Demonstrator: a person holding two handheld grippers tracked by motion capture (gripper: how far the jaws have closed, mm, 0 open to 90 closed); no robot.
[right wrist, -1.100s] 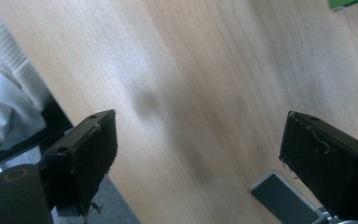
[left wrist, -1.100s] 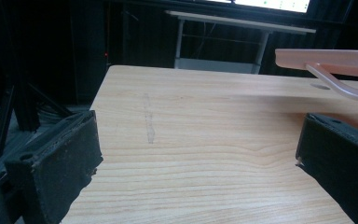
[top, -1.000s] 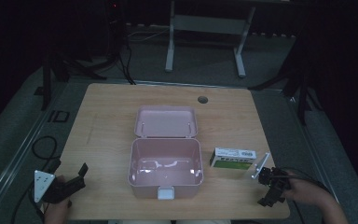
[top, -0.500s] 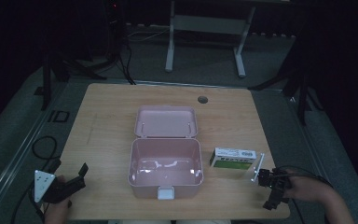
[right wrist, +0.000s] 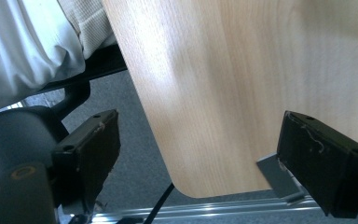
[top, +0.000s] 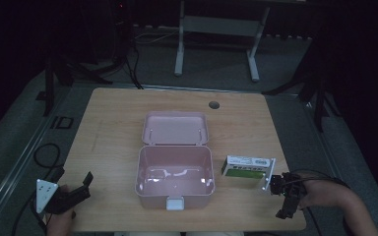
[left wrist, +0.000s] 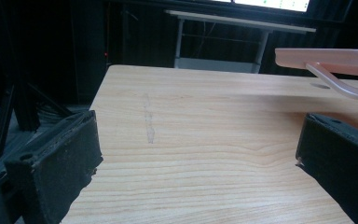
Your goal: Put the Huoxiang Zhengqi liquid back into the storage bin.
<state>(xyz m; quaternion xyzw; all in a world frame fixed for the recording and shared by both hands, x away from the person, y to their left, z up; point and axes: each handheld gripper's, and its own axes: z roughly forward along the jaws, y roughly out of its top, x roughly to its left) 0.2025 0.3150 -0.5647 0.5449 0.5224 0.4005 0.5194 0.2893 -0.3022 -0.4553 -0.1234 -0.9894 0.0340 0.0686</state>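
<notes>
your right tool (top: 284,199): jaws wide, empty | small green-and-white cardboard box (top: 246,167) lies just beyond it, long axis across the bench (top: 113,128) | left tool (top: 74,191): wide, far off

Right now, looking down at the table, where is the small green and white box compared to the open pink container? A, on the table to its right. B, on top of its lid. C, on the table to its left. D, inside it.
A: the small box lies flat on the table just right of the pink container, apart from it and near the right tool.
</notes>
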